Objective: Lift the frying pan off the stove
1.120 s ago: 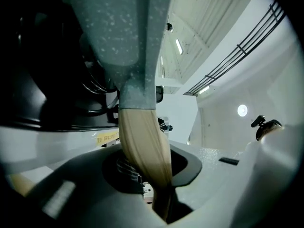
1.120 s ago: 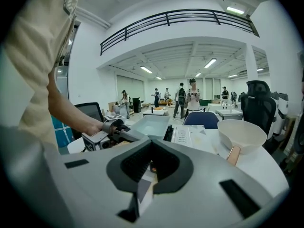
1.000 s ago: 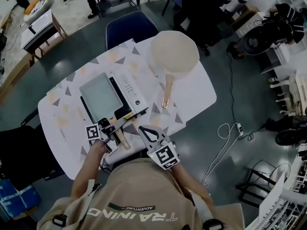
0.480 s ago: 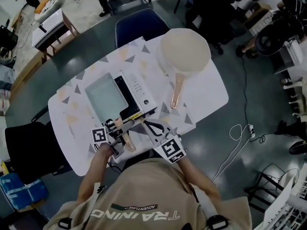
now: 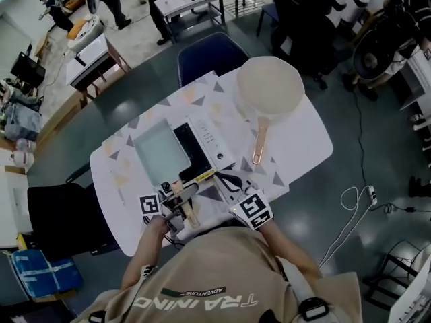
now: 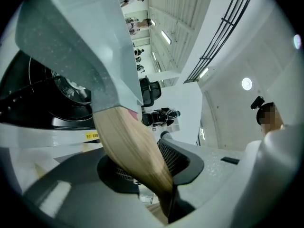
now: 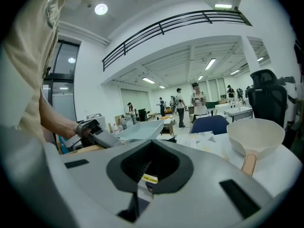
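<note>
We see the left gripper [image 5: 182,194] with fingers opening around the wooden handle [image 6: 133,151] of the grey frying pan [image 5: 160,155] over the stove [image 5: 214,140], and the right gripper [image 5: 229,180] nearby with fingers closed, empty.

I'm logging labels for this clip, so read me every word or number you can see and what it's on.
"TRAINING": upside down on the person's shirt.
"ADVENTURE": smaller, same shirt.
Too small to read: the yellow label on the stove front.
Too small to read: the panel marks.
</note>
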Demonstrator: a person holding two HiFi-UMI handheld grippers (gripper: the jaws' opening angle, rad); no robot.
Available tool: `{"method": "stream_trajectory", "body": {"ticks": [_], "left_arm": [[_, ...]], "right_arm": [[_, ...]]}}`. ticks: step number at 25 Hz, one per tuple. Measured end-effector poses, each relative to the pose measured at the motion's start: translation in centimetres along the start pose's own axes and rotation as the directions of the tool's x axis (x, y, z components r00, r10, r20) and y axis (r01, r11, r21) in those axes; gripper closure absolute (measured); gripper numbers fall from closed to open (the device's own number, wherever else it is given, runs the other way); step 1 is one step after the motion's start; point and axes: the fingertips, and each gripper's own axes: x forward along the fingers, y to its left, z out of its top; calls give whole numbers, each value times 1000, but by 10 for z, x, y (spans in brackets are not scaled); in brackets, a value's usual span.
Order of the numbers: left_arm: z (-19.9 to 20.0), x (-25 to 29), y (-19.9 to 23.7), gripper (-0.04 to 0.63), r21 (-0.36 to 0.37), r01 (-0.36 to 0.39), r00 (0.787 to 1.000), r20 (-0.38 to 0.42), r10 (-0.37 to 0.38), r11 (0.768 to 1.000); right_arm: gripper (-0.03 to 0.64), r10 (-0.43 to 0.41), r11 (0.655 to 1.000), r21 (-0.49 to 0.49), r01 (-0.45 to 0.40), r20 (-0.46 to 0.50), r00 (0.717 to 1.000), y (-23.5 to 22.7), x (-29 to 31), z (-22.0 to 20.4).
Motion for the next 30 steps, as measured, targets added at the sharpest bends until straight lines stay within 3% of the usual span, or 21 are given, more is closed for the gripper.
{"method": "stream_trajectory", "body": {"ticks": [9, 17, 30], "left_arm": [[-5, -8, -18, 468, -10, -2, 1000, -19, 2, 1000], [-1, -6, -30, 460, 28, 8, 998, -60, -7, 1000], [6, -2, -36, 457, 52, 16, 997, -77, -12, 999]], "right_arm": [[621, 16, 998, -69, -15, 18, 1000, 3, -1, 21], [621, 27, 993, -117, -22, 42, 999, -1, 3, 40], [621, 6, 991, -133, 4, 73, 997, -4, 4, 49]]}}
